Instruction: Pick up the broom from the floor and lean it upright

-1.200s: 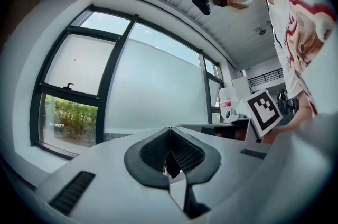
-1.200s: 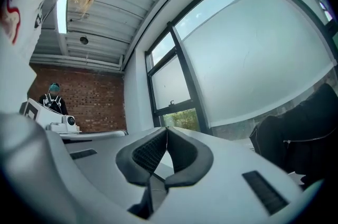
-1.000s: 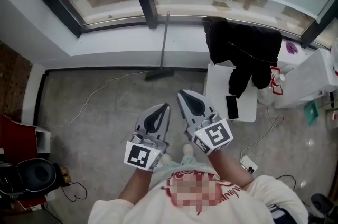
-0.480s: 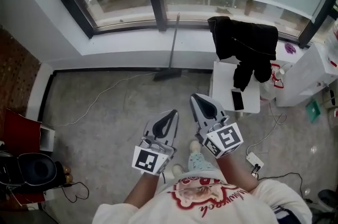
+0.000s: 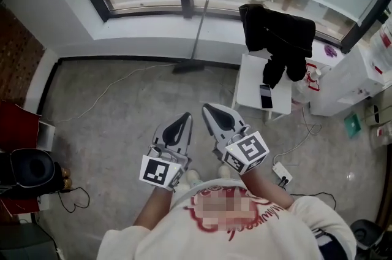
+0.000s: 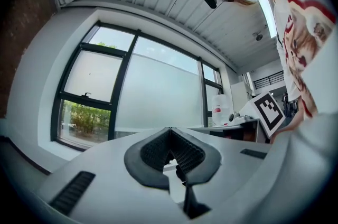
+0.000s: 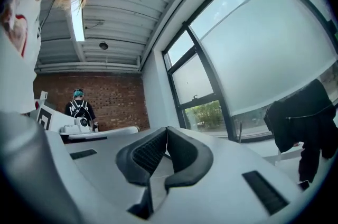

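The broom [image 5: 197, 29] leans upright against the window sill, its dark head [image 5: 187, 67] on the concrete floor at the wall's foot. Both grippers are held level in front of my chest, well short of it. My left gripper [image 5: 187, 116] is shut with nothing in it, and its ribbed pads [image 6: 182, 151] meet. Right beside it, my right gripper [image 5: 208, 108] is also shut and empty. In the right gripper view the thin broom handle [image 7: 238, 133] stands at the window, left of the black jacket.
A small white table [image 5: 248, 90] with a phone [image 5: 264, 96] stands right of the broom, a black jacket [image 5: 278, 38] draped behind it. Cables and a power strip [image 5: 278, 172] lie on the floor. A black round thing [image 5: 30, 170] sits at left. A person [image 7: 79, 104] stands far off.
Both grippers, still shut and empty, have drawn back a little from the window together with me. The broom keeps leaning in the same place.
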Action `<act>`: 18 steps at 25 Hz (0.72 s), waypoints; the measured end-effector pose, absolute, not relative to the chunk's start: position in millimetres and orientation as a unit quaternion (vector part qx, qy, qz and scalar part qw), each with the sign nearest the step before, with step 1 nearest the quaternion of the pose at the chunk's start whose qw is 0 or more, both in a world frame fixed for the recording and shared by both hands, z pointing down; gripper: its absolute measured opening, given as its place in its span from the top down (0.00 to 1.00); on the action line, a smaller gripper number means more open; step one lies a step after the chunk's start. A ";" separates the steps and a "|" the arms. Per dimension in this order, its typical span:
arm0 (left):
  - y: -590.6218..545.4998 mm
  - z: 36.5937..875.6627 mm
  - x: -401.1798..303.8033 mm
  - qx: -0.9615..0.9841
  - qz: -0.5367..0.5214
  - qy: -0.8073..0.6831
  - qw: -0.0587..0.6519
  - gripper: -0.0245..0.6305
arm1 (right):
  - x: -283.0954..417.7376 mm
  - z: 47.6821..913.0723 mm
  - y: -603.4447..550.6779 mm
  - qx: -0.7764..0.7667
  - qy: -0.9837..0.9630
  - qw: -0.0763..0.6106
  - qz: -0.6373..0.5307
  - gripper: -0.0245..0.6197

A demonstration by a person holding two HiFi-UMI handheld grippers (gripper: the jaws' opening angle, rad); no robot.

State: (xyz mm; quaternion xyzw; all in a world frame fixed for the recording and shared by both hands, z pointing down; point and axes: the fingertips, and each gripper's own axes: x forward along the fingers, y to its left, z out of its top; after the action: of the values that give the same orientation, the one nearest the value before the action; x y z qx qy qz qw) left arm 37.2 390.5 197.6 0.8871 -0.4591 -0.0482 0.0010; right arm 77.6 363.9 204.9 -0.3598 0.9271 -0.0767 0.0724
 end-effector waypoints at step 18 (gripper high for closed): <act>379.2 179.0 53.9 0.894 -0.069 -0.443 -0.009 0.93 | 79.2 178.3 358.4 -0.350 0.934 0.062 -0.031 0.92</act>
State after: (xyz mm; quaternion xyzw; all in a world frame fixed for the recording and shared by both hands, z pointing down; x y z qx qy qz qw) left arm 53.9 379.2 179.0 0.8938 -0.4429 -0.0694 -0.0094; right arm 79.2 358.4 178.3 -0.3502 0.9341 -0.0305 0.0620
